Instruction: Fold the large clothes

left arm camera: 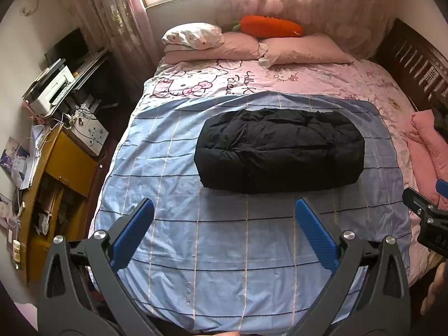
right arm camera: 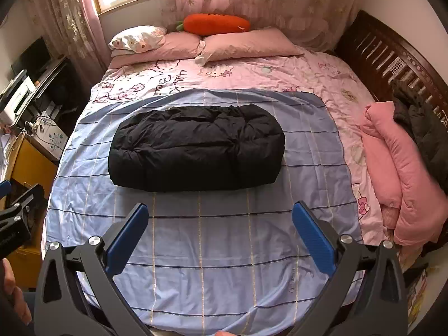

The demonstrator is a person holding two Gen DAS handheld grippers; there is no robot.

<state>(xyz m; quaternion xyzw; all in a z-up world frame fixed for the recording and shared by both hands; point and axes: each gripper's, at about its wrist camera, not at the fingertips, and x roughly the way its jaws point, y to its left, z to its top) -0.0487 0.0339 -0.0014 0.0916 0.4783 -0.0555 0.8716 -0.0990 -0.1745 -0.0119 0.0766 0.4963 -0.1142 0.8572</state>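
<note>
We are holding the left gripper [left arm camera: 224, 210] and right gripper [right arm camera: 219, 214] spread wide and empty above the blue checked sheet [left arm camera: 224, 266], just short of the black padded coat [left arm camera: 280, 151], lying folded mid-bed. The fold looks finished; any tidying means reaching forward over open sheet.

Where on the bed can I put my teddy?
The blue sheet is bare between the black jacket and the bed's near edge. Pink sheet is free between jacket and pillows. The right side is crowded with a pink blanket.
</note>
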